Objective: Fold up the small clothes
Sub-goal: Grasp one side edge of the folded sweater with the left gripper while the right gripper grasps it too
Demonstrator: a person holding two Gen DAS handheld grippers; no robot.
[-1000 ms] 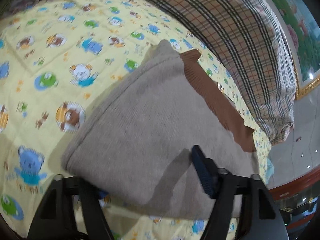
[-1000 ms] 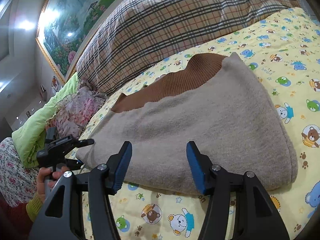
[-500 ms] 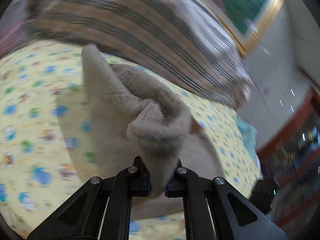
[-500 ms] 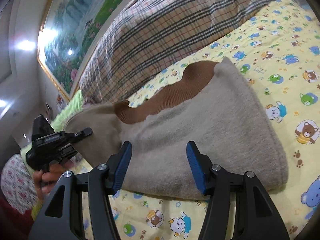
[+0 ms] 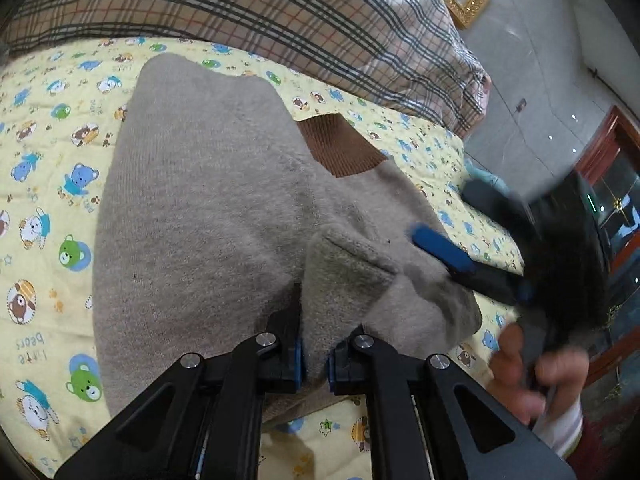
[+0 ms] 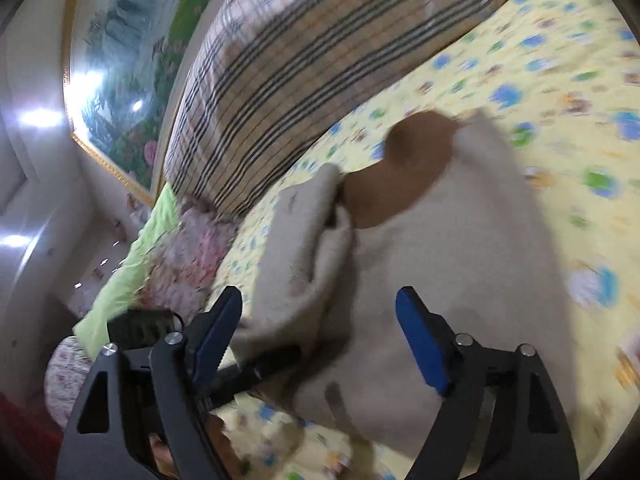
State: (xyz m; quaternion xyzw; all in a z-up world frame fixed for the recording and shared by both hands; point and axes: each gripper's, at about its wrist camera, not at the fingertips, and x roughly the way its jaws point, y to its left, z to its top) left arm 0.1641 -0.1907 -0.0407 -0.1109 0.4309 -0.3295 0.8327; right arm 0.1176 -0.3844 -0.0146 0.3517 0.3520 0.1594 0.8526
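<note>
Left gripper (image 5: 314,364) jaws clamp a bunched edge of the beige sweater (image 5: 208,208), mid-frame on the bed (image 5: 36,160), folding it over. Right gripper (image 6: 320,340) jaws have just been opening, nothing pinched; next, lay the flap flat.

Left gripper (image 5: 315,360) clamped on a pinched fold of the beige knit sweater (image 5: 200,216), brown ribbed cuff (image 5: 340,146) showing. Sweater lies on yellow bear-print sheet (image 5: 44,168). Right gripper (image 5: 472,240), hand-held, touches sweater's right edge, jaws apart.
</note>
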